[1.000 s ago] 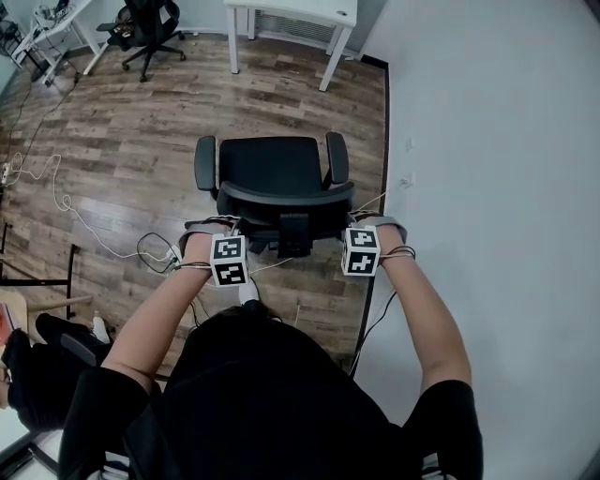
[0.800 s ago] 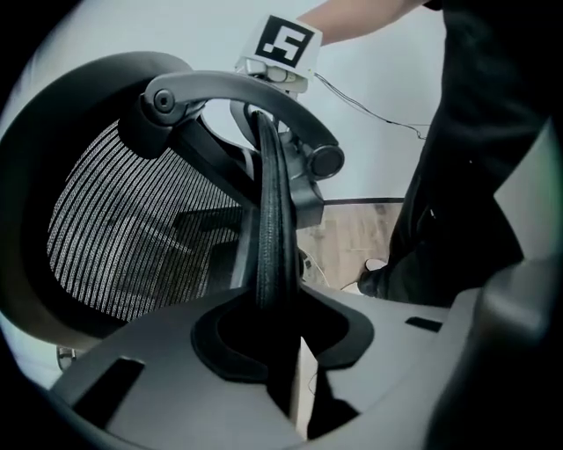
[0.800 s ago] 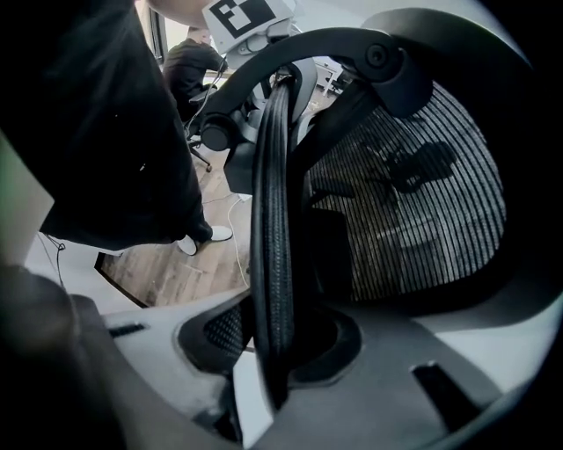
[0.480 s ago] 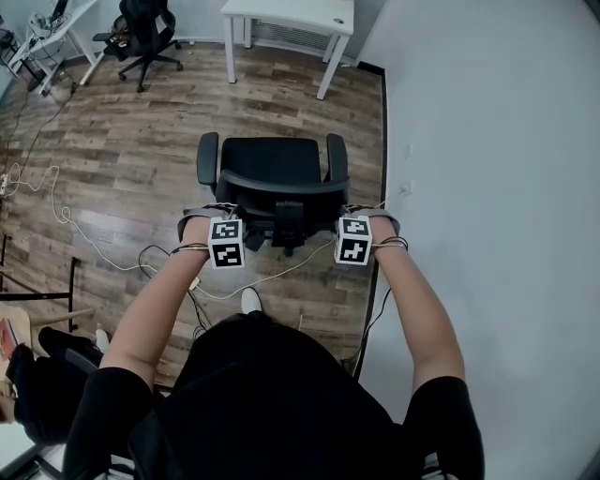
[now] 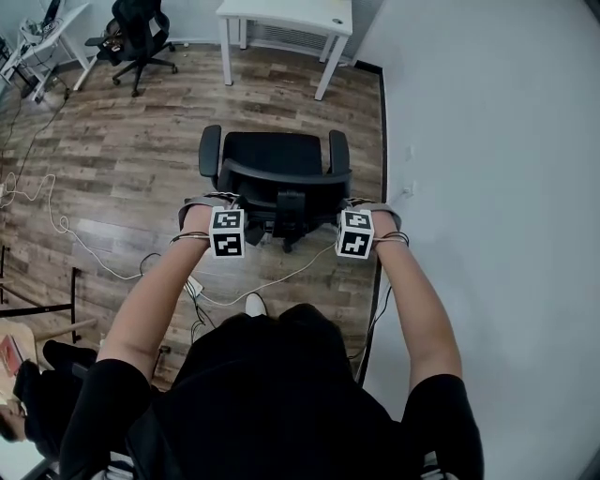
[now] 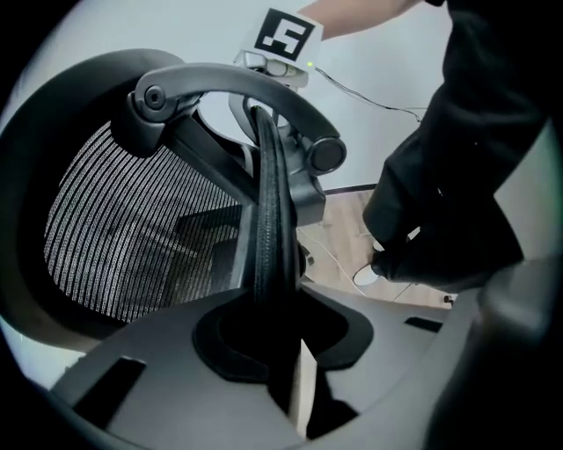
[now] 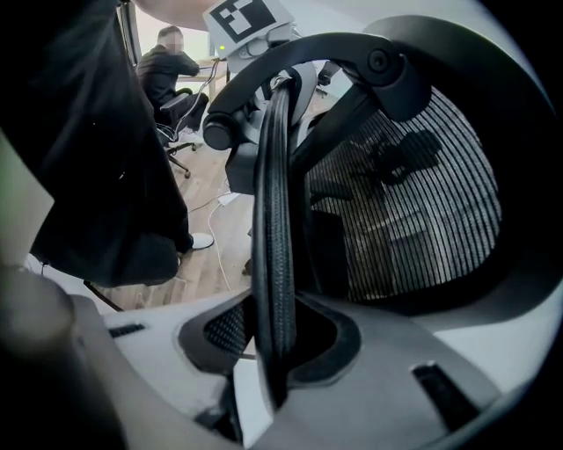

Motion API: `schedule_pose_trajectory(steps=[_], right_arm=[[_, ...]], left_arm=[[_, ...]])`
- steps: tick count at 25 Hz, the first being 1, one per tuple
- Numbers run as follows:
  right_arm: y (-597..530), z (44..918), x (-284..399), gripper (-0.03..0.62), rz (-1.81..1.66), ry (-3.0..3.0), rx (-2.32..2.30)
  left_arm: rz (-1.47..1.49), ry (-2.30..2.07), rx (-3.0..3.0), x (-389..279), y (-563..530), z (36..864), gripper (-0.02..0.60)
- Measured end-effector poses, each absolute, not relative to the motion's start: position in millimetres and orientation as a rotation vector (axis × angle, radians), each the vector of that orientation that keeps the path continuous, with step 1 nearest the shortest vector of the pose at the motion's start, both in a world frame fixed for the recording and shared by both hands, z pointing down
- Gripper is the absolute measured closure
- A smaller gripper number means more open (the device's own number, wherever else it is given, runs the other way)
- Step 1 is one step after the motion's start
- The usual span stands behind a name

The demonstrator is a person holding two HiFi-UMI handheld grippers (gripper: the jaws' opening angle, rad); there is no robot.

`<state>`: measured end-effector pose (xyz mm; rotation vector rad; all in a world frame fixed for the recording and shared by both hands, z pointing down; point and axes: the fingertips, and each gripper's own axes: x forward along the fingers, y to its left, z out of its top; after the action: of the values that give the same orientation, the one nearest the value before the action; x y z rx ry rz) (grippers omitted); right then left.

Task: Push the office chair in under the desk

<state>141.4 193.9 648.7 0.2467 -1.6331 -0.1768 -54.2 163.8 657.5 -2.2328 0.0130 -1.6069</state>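
Note:
A black office chair point(image 5: 272, 155) stands on the wood floor with its seat facing a white desk point(image 5: 286, 14) at the far end. My left gripper point(image 5: 226, 212) is shut on the left part of the backrest's top rim point(image 6: 268, 220). At the rim's right part point(image 7: 274, 220), my right gripper point(image 5: 360, 212) is shut in the same way. In each gripper view the padded rim runs straight between the jaws, with the mesh back point(image 6: 114, 237) beside it. The chair's base is hidden under the seat.
A grey wall point(image 5: 487, 187) runs close along the chair's right side. White cables point(image 5: 56, 202) trail over the floor at left. A second black chair point(image 5: 136, 33) and another desk point(image 5: 37, 33) stand at the far left. A person point(image 7: 167, 66) sits behind.
The chair and both grippers have moved forward towards the white desk, and the person has stepped after them. Both grips on the backrest rim look unchanged.

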Motion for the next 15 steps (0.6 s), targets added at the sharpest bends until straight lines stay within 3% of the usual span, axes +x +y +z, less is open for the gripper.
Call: schedule_pose_trajectory(steps=[15], right_arm=[[100, 646, 125, 0.491, -0.123, -1.688, 0.240]], left_arm=[[-1.641, 0.007, -2.170, -68, 62, 656, 0.502]])
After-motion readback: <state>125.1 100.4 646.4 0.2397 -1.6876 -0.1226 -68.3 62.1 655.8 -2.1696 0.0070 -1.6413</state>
